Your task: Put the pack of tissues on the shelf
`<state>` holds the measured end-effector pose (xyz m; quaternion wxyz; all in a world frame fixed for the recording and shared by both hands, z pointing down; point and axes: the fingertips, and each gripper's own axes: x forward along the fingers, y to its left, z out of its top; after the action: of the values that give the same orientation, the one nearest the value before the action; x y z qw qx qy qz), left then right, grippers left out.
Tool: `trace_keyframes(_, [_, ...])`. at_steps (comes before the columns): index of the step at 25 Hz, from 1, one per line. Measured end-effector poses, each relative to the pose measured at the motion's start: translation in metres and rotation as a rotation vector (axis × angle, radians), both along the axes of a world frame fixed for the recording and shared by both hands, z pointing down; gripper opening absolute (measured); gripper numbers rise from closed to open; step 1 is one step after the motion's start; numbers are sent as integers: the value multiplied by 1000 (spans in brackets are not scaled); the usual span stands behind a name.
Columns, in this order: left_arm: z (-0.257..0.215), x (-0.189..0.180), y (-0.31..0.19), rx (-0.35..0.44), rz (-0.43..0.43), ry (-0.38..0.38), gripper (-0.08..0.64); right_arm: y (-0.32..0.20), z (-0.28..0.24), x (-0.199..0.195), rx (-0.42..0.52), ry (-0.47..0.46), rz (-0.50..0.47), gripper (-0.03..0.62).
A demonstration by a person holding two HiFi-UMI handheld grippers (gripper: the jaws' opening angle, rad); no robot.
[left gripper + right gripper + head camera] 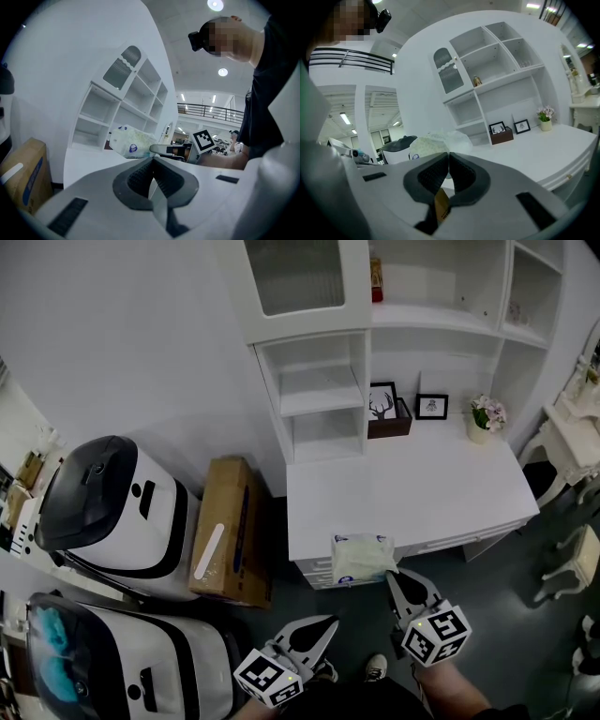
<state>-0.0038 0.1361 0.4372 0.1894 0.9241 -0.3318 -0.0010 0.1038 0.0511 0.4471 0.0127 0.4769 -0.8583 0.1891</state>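
My right gripper (394, 576) has its jaws pinched on the edge of the pack (361, 557), which hangs at its 11 o'clock over the front edge of the desk (422, 484). My left gripper (324, 624), at 7 o'clock from the pack, has its jaws pressed together with nothing between them. I judge this to be the carry step. Next I need to lift the pack toward the shelf (323, 390) at 12 o'clock, then release it.

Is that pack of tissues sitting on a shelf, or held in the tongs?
Held. The right tongs are closed on the pack of tissues, over the front edge of the desk.
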Motion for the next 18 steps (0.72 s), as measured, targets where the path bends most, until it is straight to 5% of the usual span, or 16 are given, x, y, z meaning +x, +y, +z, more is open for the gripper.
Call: trace_keyframes(18, [7,-64,-42,-7,52,17,5,-37,3,-55,-2,9,62,8])
